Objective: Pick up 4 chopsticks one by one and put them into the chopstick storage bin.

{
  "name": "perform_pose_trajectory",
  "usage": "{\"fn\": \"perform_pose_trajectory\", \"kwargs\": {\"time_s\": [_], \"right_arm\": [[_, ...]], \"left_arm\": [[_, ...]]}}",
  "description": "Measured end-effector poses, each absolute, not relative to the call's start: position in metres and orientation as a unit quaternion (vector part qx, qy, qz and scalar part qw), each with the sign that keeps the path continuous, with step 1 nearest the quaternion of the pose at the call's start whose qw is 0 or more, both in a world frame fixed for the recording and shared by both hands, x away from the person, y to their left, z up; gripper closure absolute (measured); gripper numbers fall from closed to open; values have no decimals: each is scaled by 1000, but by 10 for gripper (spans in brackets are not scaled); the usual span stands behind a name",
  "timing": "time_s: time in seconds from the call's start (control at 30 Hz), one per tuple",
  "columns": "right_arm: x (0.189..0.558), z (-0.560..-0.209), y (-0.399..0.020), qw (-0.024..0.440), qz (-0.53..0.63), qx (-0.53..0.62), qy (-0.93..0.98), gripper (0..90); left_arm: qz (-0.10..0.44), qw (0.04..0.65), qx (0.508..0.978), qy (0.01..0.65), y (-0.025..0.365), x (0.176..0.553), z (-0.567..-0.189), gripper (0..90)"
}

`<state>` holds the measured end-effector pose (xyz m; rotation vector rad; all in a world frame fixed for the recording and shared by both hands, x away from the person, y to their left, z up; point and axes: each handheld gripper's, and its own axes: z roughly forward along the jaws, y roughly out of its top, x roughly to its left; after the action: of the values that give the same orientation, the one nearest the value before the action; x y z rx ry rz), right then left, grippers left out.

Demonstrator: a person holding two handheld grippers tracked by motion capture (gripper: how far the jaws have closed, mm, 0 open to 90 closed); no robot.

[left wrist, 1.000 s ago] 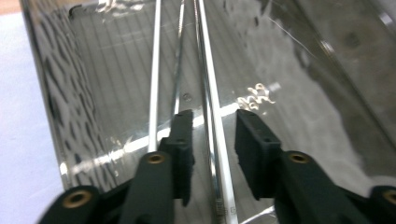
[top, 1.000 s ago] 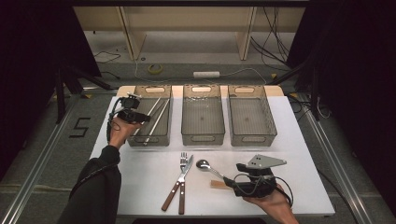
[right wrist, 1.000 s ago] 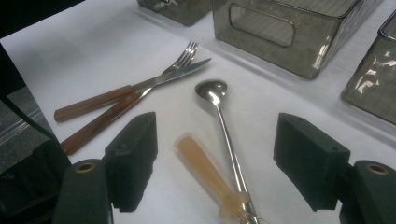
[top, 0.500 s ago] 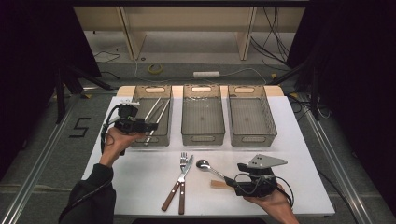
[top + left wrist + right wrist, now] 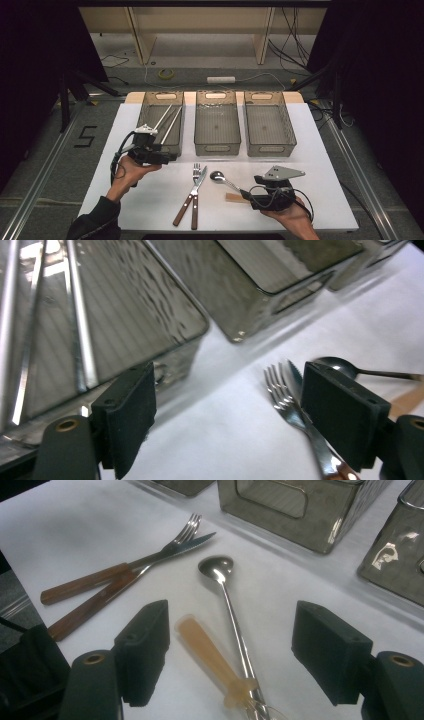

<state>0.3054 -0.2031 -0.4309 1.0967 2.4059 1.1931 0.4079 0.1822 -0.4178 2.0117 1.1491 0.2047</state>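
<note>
Scene: a white desk (image 5: 150,200) is carrying three clear bins across the far side; the left bin (image 5: 161,122) is holding thin metal rods, the middle bin (image 5: 216,122) and the right bin (image 5: 269,122) are looking bare.
Left gripper (image 5: 167,157): hovering at about 9 o'clock of the cutlery, just in front of the left bin; its jaws have just been opening and are now standing wide, with nothing between them.
Right gripper (image 5: 245,194): resting low at 5 o'clock on the desk, jaws spread wide, straddling the spoon's stem but not pressing on it.
Spoon (image 5: 232,615): lying at desk centre, bowl toward 11 o'clock, handle running back between the right jaws, beside a pale plastic piece (image 5: 210,655).
Fork (image 5: 194,197) and knife (image 5: 189,200): crossing just at 9 o'clock of the spoon, wooden handles toward the person.
Handling judgement: the spoon is probably light, stiff and slick; gripping the slim stem mid-length, squarely, seems safest against twisting.
</note>
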Motion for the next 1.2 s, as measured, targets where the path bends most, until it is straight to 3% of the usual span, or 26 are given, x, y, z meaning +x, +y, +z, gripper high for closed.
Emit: {"fn": "perform_pose_trajectory", "kwargs": {"time_s": [0.87,1.2], "right_arm": [[316,-440,-187,92,339,315,882,347],[324,-442,-178,78,317,293,899,315]], "left_arm": [[100,446,797,396,173,351,-428,175],[103,454,798,383,167,339,-427,153]]}}
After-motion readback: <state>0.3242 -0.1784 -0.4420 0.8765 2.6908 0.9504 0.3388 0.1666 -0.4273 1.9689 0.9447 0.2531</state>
